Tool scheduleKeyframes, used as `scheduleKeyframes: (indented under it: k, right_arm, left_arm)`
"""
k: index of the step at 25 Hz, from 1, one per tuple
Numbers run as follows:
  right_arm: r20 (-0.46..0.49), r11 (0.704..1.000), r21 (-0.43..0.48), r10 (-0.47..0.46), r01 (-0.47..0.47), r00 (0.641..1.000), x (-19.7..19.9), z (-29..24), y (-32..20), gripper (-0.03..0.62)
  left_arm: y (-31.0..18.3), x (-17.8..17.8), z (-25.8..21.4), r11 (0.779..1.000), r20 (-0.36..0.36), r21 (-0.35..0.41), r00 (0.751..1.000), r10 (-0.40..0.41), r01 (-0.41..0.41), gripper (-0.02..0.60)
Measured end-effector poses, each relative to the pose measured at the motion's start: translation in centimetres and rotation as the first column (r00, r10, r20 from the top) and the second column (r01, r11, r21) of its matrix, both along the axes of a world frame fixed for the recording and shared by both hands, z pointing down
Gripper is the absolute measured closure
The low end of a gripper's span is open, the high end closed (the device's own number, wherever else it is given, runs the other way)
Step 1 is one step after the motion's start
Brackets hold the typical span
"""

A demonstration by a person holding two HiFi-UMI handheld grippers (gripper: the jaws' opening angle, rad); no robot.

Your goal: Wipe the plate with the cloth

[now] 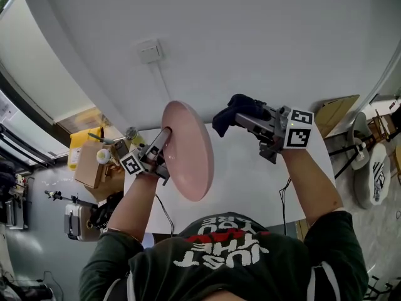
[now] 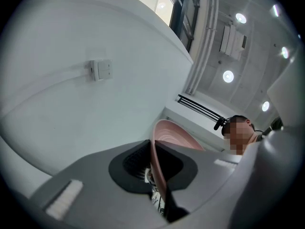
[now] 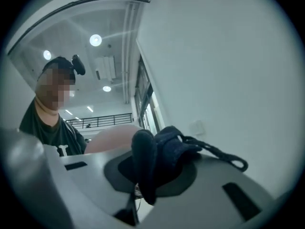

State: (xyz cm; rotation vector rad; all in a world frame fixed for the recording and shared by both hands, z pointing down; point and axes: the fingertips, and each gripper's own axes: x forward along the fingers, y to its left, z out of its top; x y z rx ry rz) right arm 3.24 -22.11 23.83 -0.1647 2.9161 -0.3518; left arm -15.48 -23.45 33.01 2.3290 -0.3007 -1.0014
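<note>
A pink plate [image 1: 188, 150] is held up on edge in front of the person, its hollow face turned right. My left gripper [image 1: 164, 134] is shut on the plate's left rim; in the left gripper view the rim [image 2: 159, 171] runs straight between the jaws. My right gripper [image 1: 243, 119] is shut on a dark navy cloth [image 1: 233, 110], bunched just to the right of the plate and a little apart from it. The right gripper view shows the cloth [image 3: 159, 156] bulging out of the jaws with a loose cord [image 3: 219, 154], and the plate [image 3: 112, 140] behind it.
A white table [image 1: 250, 180] lies below both grippers, against a white wall with a switch plate [image 1: 150, 51]. Cardboard boxes and a yellow container [image 1: 84, 146] crowd the floor at left; a wooden panel [image 1: 335, 113] and chairs stand at right.
</note>
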Motion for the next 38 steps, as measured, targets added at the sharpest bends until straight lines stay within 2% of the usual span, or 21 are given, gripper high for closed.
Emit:
scheduleKeyframes:
  k: [5,9,11,14,17,20,23,27,29,32,35,38]
  right_arm:
    - [-0.088,0.99,0.005,0.138,-0.138,0.986,3.0,3.2,-1.0,0.563]
    - [-0.171,0.97,0.006,0.241,-0.244,0.955,5.5,6.1,-1.5,0.563]
    - [-0.207,0.954,-0.001,0.294,-0.301,0.933,6.7,7.9,-1.9,0.563]
    - [-0.25,0.925,-0.024,0.362,-0.379,0.898,8.4,11.0,-2.4,0.563]
    - [-0.288,0.894,-0.043,0.417,-0.446,0.862,9.9,14.0,-2.5,0.563]
    - [-0.328,0.864,-0.055,0.458,-0.501,0.826,11.2,17.1,-2.3,0.563]
    - [-0.374,0.841,-0.079,0.472,-0.535,0.798,12.1,20.3,-2.0,0.563]
    - [-0.432,0.826,-0.106,0.463,-0.554,0.774,13.0,23.8,-1.0,0.563]
    - [-0.444,0.814,-0.126,0.465,-0.567,0.766,13.5,25.0,-0.8,0.563]
    - [-0.452,0.801,-0.154,0.463,-0.578,0.763,14.1,26.0,-0.5,0.563]
    - [-0.461,0.8,-0.165,0.454,-0.576,0.763,14.5,26.5,-0.1,0.563]
    - [-0.46,0.795,-0.175,0.455,-0.58,0.762,14.8,26.8,0.2,0.563]
  left_arm:
    - [-0.7,-1.7,2.1,0.994,0.065,-0.071,0.994,-0.083,0.087,0.566]
    - [-0.4,-2.7,4.1,0.979,0.129,-0.138,0.983,-0.131,0.149,0.566]
    - [-0.4,-3.1,5.8,0.965,0.192,-0.178,0.969,-0.156,0.191,0.566]
    - [-0.8,-3.6,9.6,0.927,0.297,-0.259,0.935,-0.192,0.272,0.565]
    - [-1.1,-4.2,14.2,0.872,0.424,-0.327,0.881,-0.21,0.365,0.565]
    - [-1.3,-4.6,18.9,0.8,0.534,-0.389,0.819,-0.208,0.456,0.565]
    - [-1.4,-4.4,23.4,0.73,0.633,-0.432,0.754,-0.172,0.53,0.565]
    - [-1.3,-3.6,28.9,0.657,0.751,-0.443,0.653,-0.1,0.61,0.565]
    - [-1.5,-3.3,31.1,0.633,0.791,-0.434,0.607,-0.074,0.642,0.565]
    - [-1.5,-2.7,33.4,0.606,0.817,-0.431,0.574,-0.052,0.668,0.563]
    - [-1.5,-1.9,34.9,0.606,0.834,-0.418,0.55,-0.039,0.677,0.563]
    - [-1.4,-1.7,36.5,0.601,0.859,-0.394,0.511,-0.027,0.695,0.563]
